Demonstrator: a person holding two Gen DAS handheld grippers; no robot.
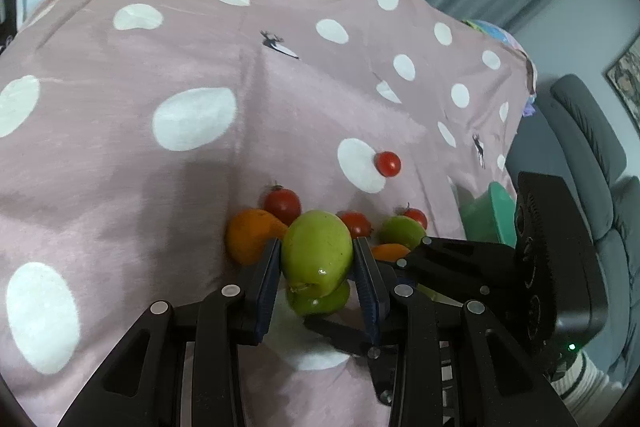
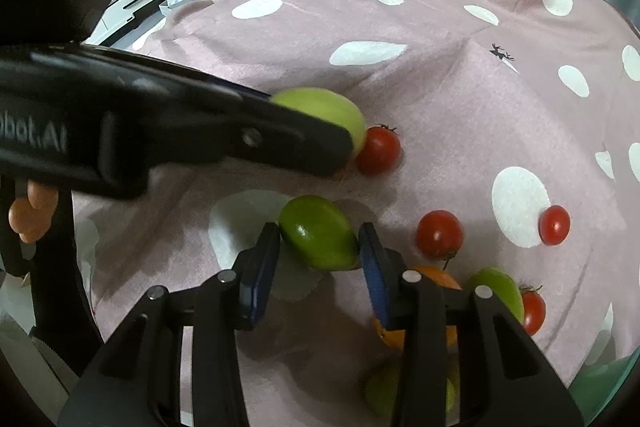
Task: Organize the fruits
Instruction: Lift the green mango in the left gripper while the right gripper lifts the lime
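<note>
My left gripper (image 1: 317,255) is shut on a large green apple (image 1: 317,253) and holds it above the pink dotted cloth (image 1: 160,155). The same apple (image 2: 324,107) shows in the right wrist view, held by the left gripper (image 2: 340,139). My right gripper (image 2: 319,239) is shut on a darker green fruit (image 2: 318,233), which also shows under the apple in the left wrist view (image 1: 320,301). An orange (image 1: 252,239), several red tomatoes (image 1: 282,205) and another green fruit (image 1: 400,231) lie on the cloth.
A green bowl (image 1: 494,215) sits at the cloth's right edge, partly behind the right gripper's body (image 1: 556,267). A grey sofa (image 1: 592,155) stands beyond it. A lone tomato (image 2: 554,225) lies apart. Another orange (image 2: 436,277) and green fruit (image 2: 498,289) lie near my right fingers.
</note>
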